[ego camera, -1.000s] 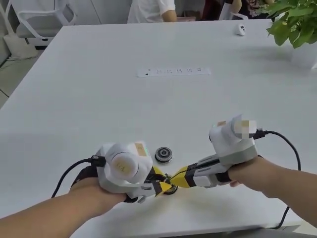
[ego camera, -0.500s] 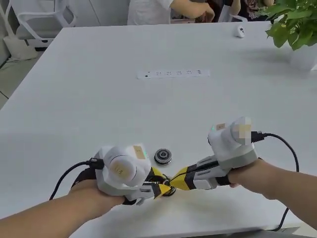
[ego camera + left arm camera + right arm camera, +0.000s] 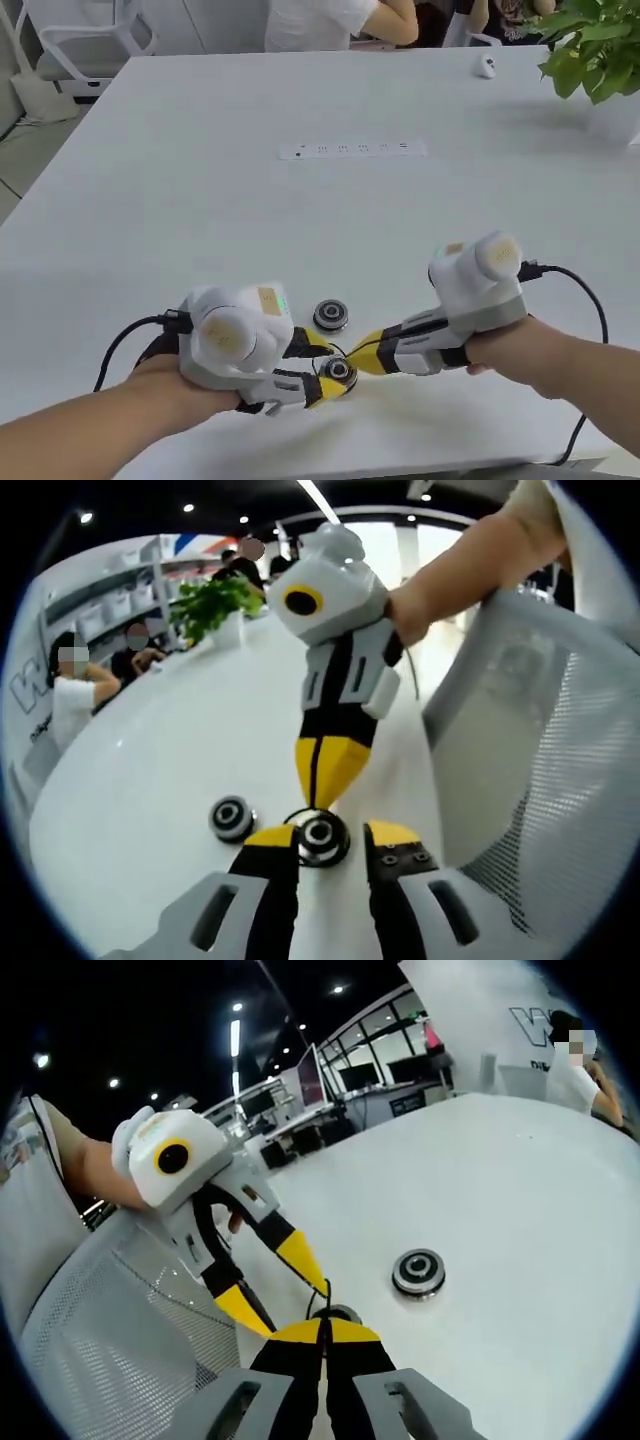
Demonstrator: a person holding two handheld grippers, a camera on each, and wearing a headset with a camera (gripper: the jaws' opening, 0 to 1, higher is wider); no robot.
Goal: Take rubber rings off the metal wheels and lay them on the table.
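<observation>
A small metal wheel (image 3: 339,373) with a black rubber ring sits between the yellow tips of my left gripper (image 3: 328,374), which is shut on it near the table's front edge. In the left gripper view the wheel (image 3: 319,838) lies between the jaws of my left gripper (image 3: 331,836). My right gripper (image 3: 358,361) comes in from the right, shut, pinching the ring at the wheel's rim. In the right gripper view a thin black strand of the ring (image 3: 325,1296) rises from the shut tips of my right gripper (image 3: 323,1333). A second wheel (image 3: 331,314) lies flat just behind.
A white power strip (image 3: 352,150) lies mid-table. A potted plant (image 3: 590,45) stands at the far right and a small white object (image 3: 486,63) lies near it. A person sits at the far end. Cables trail from both grippers toward the front edge.
My left gripper has rolled and shifted a little left, turning the held wheel's face up into view. My right gripper stays pinched at its rim. The second wheel has not moved.
</observation>
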